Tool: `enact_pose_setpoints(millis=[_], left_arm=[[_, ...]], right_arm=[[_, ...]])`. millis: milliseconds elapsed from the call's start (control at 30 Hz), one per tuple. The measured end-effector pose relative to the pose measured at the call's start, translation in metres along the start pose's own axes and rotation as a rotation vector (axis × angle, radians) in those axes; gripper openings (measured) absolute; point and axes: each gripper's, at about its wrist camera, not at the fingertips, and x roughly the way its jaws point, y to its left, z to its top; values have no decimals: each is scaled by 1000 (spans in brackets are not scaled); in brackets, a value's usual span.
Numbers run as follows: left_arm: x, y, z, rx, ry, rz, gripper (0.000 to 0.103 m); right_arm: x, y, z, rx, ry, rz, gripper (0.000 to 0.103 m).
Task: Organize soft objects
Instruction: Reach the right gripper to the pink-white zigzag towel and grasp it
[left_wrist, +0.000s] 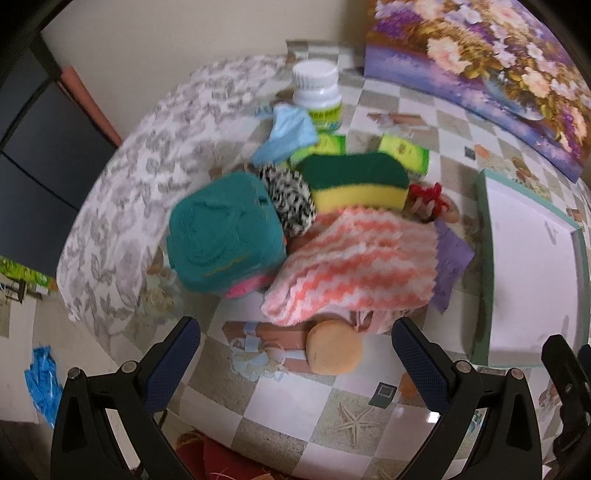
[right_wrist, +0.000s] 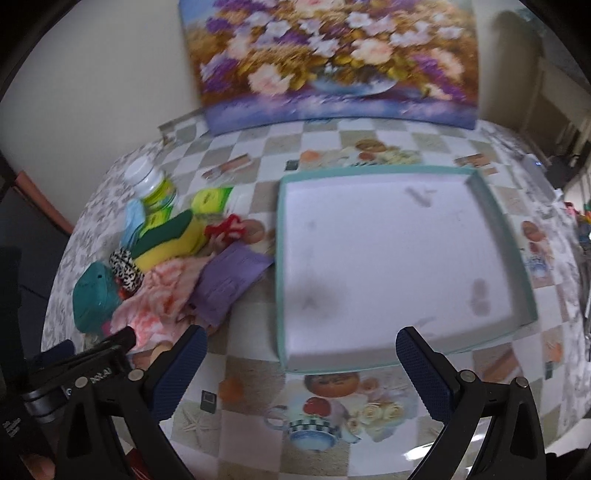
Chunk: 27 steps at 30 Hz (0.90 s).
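A heap of soft things lies on the table: a teal knitted piece (left_wrist: 225, 240), a pink-and-white fluffy cloth (left_wrist: 354, 269), a green-and-yellow sponge (left_wrist: 356, 182), a black-and-white scrunchie (left_wrist: 290, 201), a red scrunchie (left_wrist: 428, 197), a purple cloth (left_wrist: 452, 258), a light blue cloth (left_wrist: 286, 134). A round tan puff (left_wrist: 334, 347) lies nearest my left gripper (left_wrist: 295, 369), which is open just short of it. My right gripper (right_wrist: 301, 373) is open above the front rim of the teal tray (right_wrist: 517, 258), whose white floor is bare. The heap (right_wrist: 166, 273) lies left of that tray.
A white-capped bottle (left_wrist: 317, 96) and green packets (left_wrist: 404, 151) stand behind the heap. A flower painting (right_wrist: 332, 62) leans on the wall at the back. The table edge curves away at the left, with floor and a blue bag (left_wrist: 42, 380) below.
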Motion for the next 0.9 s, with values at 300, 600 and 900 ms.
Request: enact_pose_setpoints(millis=[300, 600, 900], left_arm=[[45, -7, -7, 15, 160, 29, 103], [67, -10, -16, 25, 227, 26, 102], [81, -4, -19, -4, 260, -33, 95]], right_arm=[[29, 24, 6, -57, 55, 90, 101], [47, 56, 7, -84, 97, 251, 83], [69, 71, 9, -50, 158, 365, 56]])
